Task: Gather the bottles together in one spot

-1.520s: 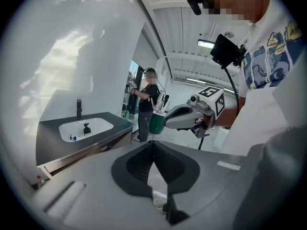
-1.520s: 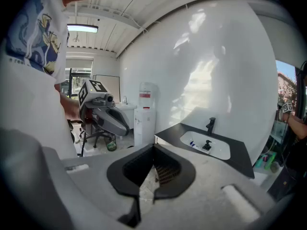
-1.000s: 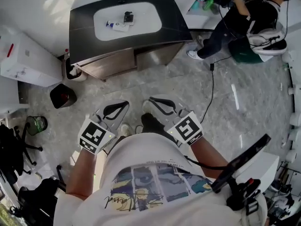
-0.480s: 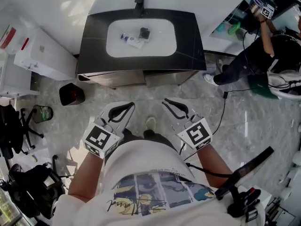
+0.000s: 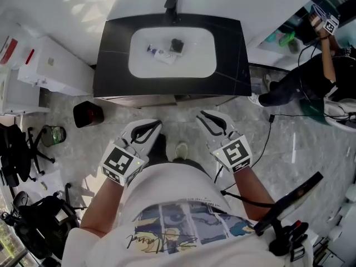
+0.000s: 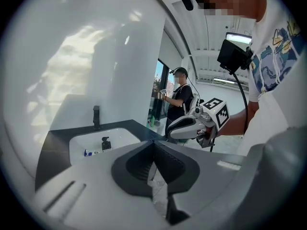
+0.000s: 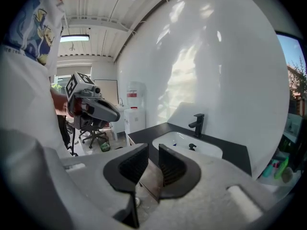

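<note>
Marble floor (image 5: 289,143) lay under the person, who faced a black countertop (image 5: 111,65) set against a white wall. A dark bin (image 5: 89,114) stood by its left corner. Open floor ran up to the counter's front edge. The white basin (image 5: 194,60) held a small blue-capped bottle (image 5: 153,50), lying near a dark upright object (image 5: 177,44). The left gripper (image 5: 153,124) was closed and empty. The right gripper (image 5: 203,115) had its jaws opening with nothing between them.

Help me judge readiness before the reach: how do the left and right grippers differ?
The left gripper has jaws together; the right gripper has jaws slightly apart and opening. The left gripper angles rightward, the right gripper leftward. Both are empty, held short of the sink.
</note>
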Demonstrator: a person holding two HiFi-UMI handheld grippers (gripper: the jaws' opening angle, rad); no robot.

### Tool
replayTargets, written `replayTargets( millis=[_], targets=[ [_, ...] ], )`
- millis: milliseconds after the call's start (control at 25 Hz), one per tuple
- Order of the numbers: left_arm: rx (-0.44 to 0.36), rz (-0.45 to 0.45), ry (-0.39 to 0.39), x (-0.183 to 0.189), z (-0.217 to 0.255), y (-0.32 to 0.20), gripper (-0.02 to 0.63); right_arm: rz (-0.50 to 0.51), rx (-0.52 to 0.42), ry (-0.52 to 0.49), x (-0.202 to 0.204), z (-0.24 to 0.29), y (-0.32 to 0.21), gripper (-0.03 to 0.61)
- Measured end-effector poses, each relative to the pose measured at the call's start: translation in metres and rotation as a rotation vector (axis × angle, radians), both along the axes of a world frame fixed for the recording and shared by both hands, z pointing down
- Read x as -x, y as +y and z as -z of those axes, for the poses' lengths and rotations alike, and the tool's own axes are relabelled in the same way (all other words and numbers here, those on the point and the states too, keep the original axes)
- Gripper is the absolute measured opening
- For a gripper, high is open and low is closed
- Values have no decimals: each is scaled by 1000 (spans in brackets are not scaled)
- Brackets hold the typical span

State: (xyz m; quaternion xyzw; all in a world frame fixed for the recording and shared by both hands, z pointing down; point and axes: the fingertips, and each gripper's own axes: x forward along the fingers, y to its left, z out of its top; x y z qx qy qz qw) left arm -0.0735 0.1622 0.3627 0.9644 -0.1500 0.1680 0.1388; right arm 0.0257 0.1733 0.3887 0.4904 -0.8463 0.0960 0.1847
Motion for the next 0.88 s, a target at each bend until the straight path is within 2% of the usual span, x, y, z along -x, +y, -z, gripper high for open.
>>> replayTargets(
  millis=[400, 560, 880],
  targets=[
    [-22, -83, 39, -2, 4, -109, 3, -58, 16, 100, 0, -7, -113, 83],
    [8, -97, 41, 6, -1, -138, 3, -71, 33, 156, -2, -28, -152, 97],
    [34, -8, 38, 17, -10, -177, 11, -23, 86, 226, -20, -77, -223, 129]
  ],
)
